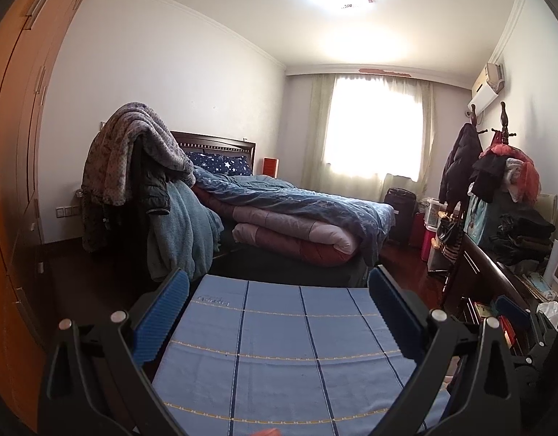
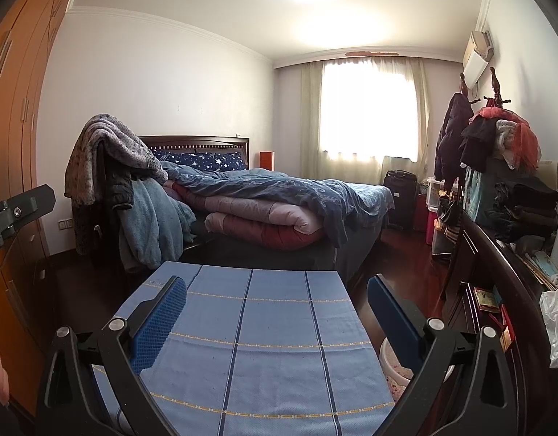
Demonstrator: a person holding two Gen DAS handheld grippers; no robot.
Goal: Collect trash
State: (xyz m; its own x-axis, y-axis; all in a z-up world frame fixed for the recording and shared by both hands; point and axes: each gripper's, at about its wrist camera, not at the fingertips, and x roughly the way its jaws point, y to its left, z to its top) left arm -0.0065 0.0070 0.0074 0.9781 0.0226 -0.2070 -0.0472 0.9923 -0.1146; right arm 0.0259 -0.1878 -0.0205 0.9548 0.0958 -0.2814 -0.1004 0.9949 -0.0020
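We hold both grippers level over the blue checked cloth (image 2: pixel 257 341) that covers a small table in the near part of the room, both pointing toward the bed (image 2: pixel 279 203).

The left gripper (image 1: pixel 279 312) has its jaws spread wide with nothing between them. The right gripper (image 2: pixel 277 312) is likewise spread wide and empty.

The likeliest piece of trash in sight is the crumpled white plastic bag (image 2: pixel 556 327). It lies on the dark sideboard (image 2: pixel 496 254) at the right, near us rather than far. From the right gripper it lies to the right and slightly ahead, off the cloth and well outside the jaws. It has no clear long axis; it is a loose wad, standing somewhat taller than wide in the right wrist view.

We judge the right gripper to be the nearer one: in the left wrist view the same bag (image 1: pixel 549 310) appears beyond a blue pad of the right gripper (image 1: pixel 514 312), so the right gripper sits between the left gripper and the bag. The coming move therefore calls for a swing to the right by the right hand.

The right wrist view shows most of the bag and a pale, round, patterned container (image 2: pixel 396 367) low beside the table's right edge; we cannot tell whether it is a bin. The left wrist view shows only a small part of the bag.
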